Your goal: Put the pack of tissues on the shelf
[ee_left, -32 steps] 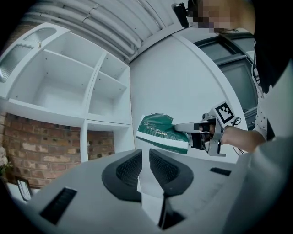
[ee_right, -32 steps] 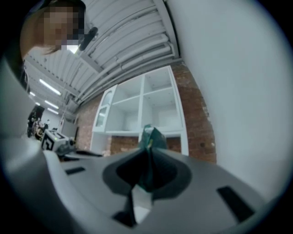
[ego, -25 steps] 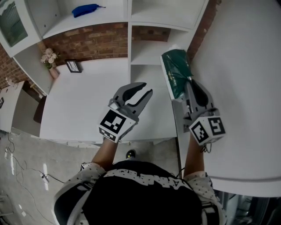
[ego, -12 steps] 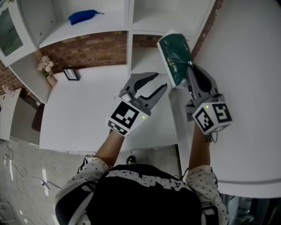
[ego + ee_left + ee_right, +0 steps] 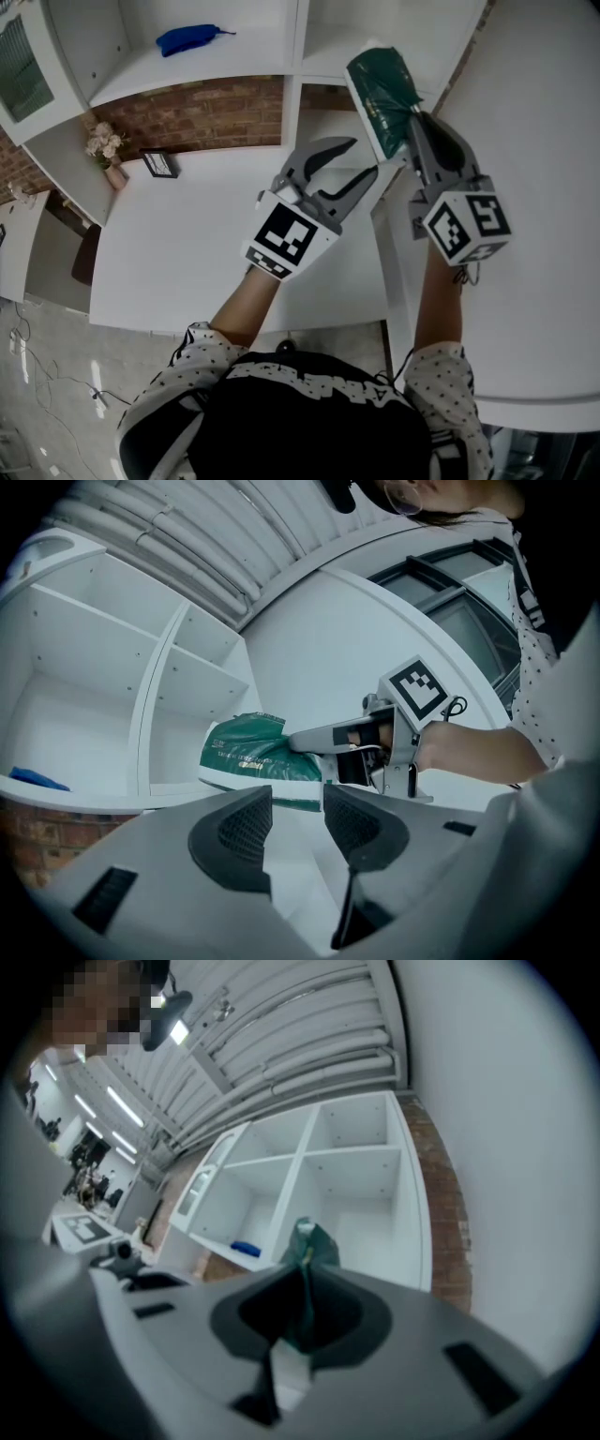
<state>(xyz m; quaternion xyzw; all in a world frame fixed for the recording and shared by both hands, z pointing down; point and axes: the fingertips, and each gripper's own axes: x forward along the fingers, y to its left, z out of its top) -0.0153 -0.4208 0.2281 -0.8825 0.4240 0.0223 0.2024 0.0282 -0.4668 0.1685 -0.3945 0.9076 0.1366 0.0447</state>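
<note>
1. The right tongs (image 5: 302,1309) are clamped on one thin edge of the pack of tissues (image 5: 382,92). The green pack juts out beyond their tips and is held up in the air.
2. Straight ahead of those tips stands the white shelf (image 5: 292,66). The pack is at the front of the compartment to the right of the upright divider. I cannot tell whether it touches a board.
3. The left tongs (image 5: 362,157) are just left of the right tongs and slightly nearer the person. Their jaws are opening with nothing between them, and the pack lies beyond their tips, apart from them.
4. Under the left tongs lies the white desk (image 5: 187,244).
5. Well to the left of both tongs, a blue thing (image 5: 192,39) lies on a shelf board. A small picture frame (image 5: 159,164) and some flowers (image 5: 101,141) are at the desk's far left edge.
</note>
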